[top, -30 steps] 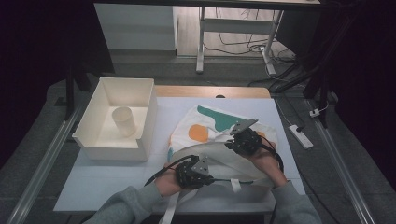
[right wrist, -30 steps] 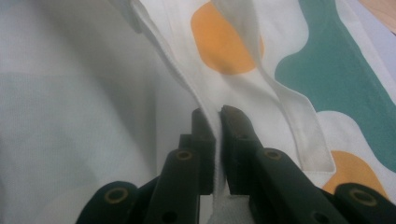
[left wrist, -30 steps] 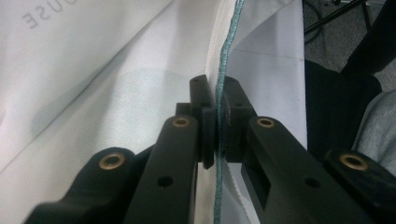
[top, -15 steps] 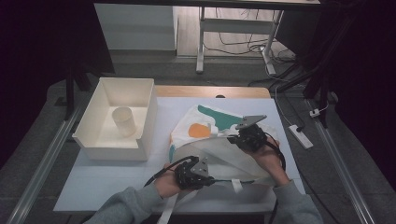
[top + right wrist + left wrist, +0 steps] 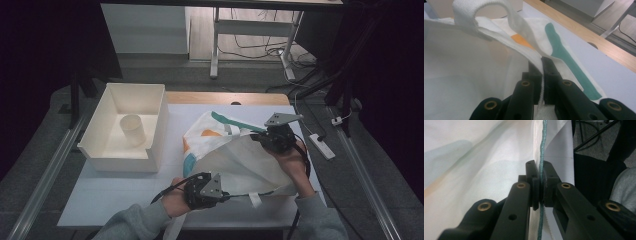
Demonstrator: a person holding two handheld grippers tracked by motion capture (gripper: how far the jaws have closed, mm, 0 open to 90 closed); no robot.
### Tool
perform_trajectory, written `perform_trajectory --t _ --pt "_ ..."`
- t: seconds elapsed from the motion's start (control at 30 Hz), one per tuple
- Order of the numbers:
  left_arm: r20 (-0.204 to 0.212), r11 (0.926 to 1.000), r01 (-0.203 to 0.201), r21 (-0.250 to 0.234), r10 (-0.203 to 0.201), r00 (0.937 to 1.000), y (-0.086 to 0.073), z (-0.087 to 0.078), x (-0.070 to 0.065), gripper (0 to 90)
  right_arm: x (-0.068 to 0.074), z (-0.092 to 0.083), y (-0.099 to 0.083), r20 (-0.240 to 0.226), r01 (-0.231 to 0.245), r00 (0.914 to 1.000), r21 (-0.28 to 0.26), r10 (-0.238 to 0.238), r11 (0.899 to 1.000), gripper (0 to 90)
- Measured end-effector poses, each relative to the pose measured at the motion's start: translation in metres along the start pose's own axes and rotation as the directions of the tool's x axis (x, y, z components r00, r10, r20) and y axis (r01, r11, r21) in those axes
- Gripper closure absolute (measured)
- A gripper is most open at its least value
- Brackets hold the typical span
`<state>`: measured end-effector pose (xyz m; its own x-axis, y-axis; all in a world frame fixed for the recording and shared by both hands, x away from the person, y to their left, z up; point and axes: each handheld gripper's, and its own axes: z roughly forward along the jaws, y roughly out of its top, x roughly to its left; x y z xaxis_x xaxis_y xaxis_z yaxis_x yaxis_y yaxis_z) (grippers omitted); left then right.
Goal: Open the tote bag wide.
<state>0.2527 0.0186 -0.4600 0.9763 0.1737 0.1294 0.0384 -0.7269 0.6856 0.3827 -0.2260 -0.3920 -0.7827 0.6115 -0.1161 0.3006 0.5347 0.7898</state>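
Both my tongs, left [image 5: 541, 185] and right [image 5: 542, 72], pinch the tote bag's [image 5: 235, 160] rim; uneven pulling could slip the thin fabric free.

no text, label, brand, number or sign can be read in these pictures. the cloth bag [image 5: 235, 155] bears only plain teal and orange shapes, no lettering, and the white box [image 5: 132, 127] at the left is unmarked.
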Motion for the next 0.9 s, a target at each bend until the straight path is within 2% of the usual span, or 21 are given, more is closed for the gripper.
perform_trajectory --t 0.17,0.43,0.53,0.7,0.83,0.9 --pt "-0.013 0.9997 -0.022 -0.006 0.022 0.9997 0.001 -0.008 -0.004 85.6 -0.004 0.001 0.007 0.007 -0.013 0.9999 -0.016 0.013 1.000 87.1" --pt "-0.035 0.9995 -0.016 -0.027 0.015 0.9993 0.000 -0.017 -0.002 85.6 -0.015 0.011 0.015 0.045 -0.046 0.9979 -0.005 0.047 0.999 87.2" --pt "-0.047 0.9989 -0.026 -0.039 0.024 0.9986 0.002 -0.023 -0.001 85.6 -0.020 0.011 0.026 0.067 -0.048 0.9965 -0.005 0.049 0.999 87.2" --pt "-0.066 0.9969 -0.031 -0.072 0.027 0.9975 0.004 -0.034 -0.001 85.7 -0.024 0.011 0.050 0.112 -0.024 0.9934 0.003 0.023 1.000 87.2" --pt "-0.077 0.9957 -0.037 -0.085 0.030 0.9966 0.007 -0.041 -0.001 85.7 -0.034 0.024 0.054 0.169 -0.027 0.9853 -0.003 0.027 1.000 87.2" --pt "-0.062 0.9962 -0.027 -0.082 0.022 0.9978 0.007 -0.039 0.001 85.7 -0.044 0.039 0.047 0.177 -0.080 0.9815 0.029 0.074 0.996 87.2"
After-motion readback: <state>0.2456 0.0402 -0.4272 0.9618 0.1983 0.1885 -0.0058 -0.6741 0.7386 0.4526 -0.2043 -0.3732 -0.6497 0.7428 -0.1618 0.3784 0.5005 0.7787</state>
